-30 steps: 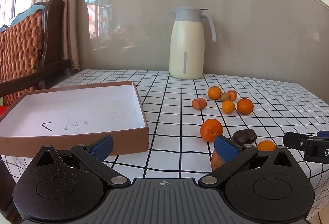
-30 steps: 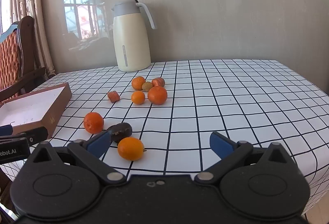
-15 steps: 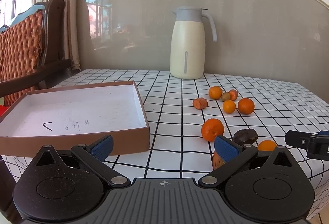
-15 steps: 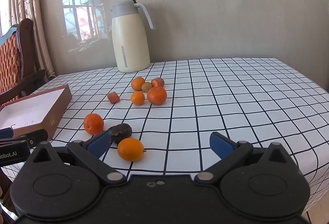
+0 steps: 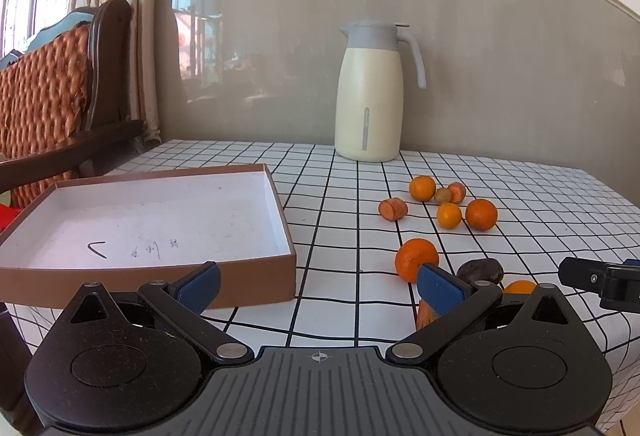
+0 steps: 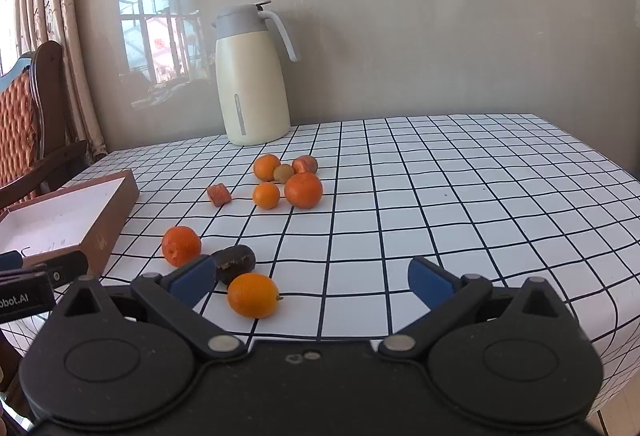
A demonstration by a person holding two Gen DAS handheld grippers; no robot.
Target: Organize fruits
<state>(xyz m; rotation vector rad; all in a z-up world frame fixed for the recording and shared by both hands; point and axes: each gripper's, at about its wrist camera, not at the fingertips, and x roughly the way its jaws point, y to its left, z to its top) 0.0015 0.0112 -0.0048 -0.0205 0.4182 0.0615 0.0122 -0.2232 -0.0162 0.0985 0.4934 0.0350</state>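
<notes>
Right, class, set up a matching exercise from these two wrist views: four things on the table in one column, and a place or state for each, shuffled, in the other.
Things
1. thermos jug
2. cardboard box
3. dark fruit
4. left gripper

Places or states
A. open, holding nothing
B. lies between two orange fruits near the front table edge
C. upright by the wall at the back of the table
D. shallow, white inside, no fruit in it

Pairs: 1-C, 2-D, 3-B, 4-A
</notes>
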